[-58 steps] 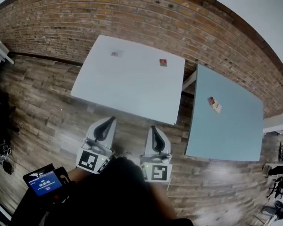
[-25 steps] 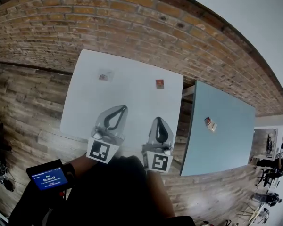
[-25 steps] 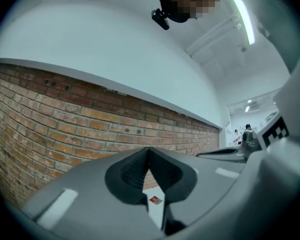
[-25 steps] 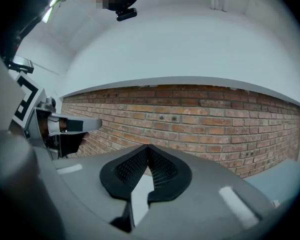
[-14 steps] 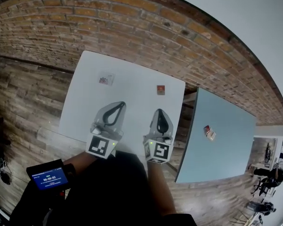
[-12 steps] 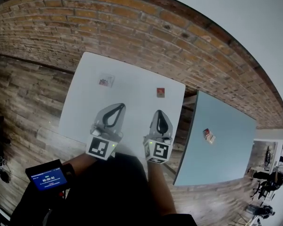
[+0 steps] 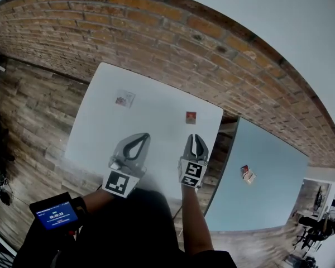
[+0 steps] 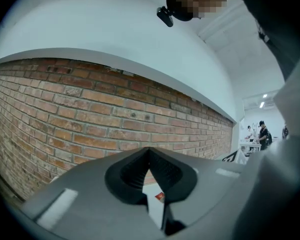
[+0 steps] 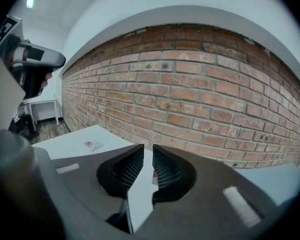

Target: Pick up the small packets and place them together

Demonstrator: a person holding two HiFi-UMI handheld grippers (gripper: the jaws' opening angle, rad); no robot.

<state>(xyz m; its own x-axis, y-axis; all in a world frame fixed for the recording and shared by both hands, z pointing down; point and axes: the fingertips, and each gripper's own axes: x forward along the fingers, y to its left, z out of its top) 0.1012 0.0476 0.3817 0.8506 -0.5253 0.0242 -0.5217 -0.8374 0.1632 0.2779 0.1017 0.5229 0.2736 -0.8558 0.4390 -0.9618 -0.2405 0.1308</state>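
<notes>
Two small packets lie on the white table [image 7: 100,127]: a pale one [image 7: 124,100] at the far left and a red one [image 7: 191,116] at the far right. My right gripper [image 7: 196,138] hovers just short of the red packet [image 9: 153,178]. Its jaws have just been opening and stand slightly apart, with nothing between them. My left gripper [image 7: 144,135] is over the table's middle, shut and empty. The red packet [image 8: 160,196] shows below its closed tips [image 8: 149,151]. The pale packet [image 9: 92,145] lies to the left in the right gripper view.
A blue table [image 7: 268,205] stands to the right, with two more small packets [image 7: 247,173] lying together on it. A brick wall [image 7: 156,27] runs behind both tables. Wooden floor [image 7: 28,110] lies to the left. A small screen [image 7: 54,215] is strapped to the person's left arm.
The right gripper has moved forward and down toward the red packet, and its jaws have parted. The left gripper has shifted slightly forward over the table and stays shut.
</notes>
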